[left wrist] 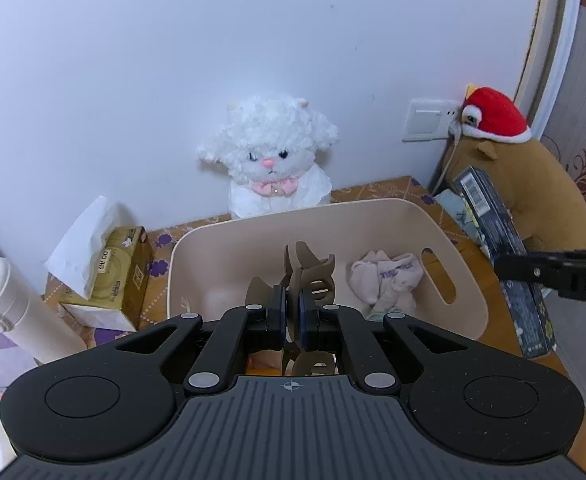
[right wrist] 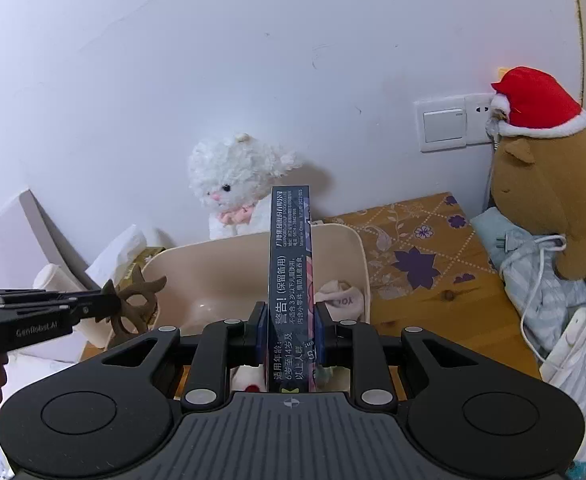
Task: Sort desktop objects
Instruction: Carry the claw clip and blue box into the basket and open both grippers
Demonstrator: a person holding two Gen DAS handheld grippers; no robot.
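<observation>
A wooden bench (right wrist: 445,304) is seen against a plain white wall (left wrist: 173,60), partly covered by an ochre cloth (right wrist: 413,232) printed with purple flowers and a pale lattice. A white switch (right wrist: 443,125) with a socket beside it is fixed to the wall at right of the frame. A cream bin (left wrist: 373,216) with a slot handle is placed on the bench at centre. A white plush (left wrist: 271,160) with a pink bow is set behind it against the wall. A brown plush (right wrist: 553,200) in a red hat is propped at the right edge, with pale blue fabric (right wrist: 533,280) and a white cable below it. A tissue box (left wrist: 121,272) in gold, with a sheet pulled up, and a white bottle (left wrist: 9,304) are found at left.

The left tool (left wrist: 292,308) is closed tight on a brown hair claw (left wrist: 309,276), held above the near part of the bin. A balled sock (left wrist: 389,280) with purple lettering, too blurred to read, is seen inside the bin at right.

The right tool (right wrist: 291,330) is closed on a dark box (right wrist: 291,264), held on edge and upright in front of the bin. Chinese print is carried on its spine, including a warning line, an age note and "Made in China". "GenRobot.AI" is read on the side of the left tool in the right view, and "DAS" on the right tool in the left view.
</observation>
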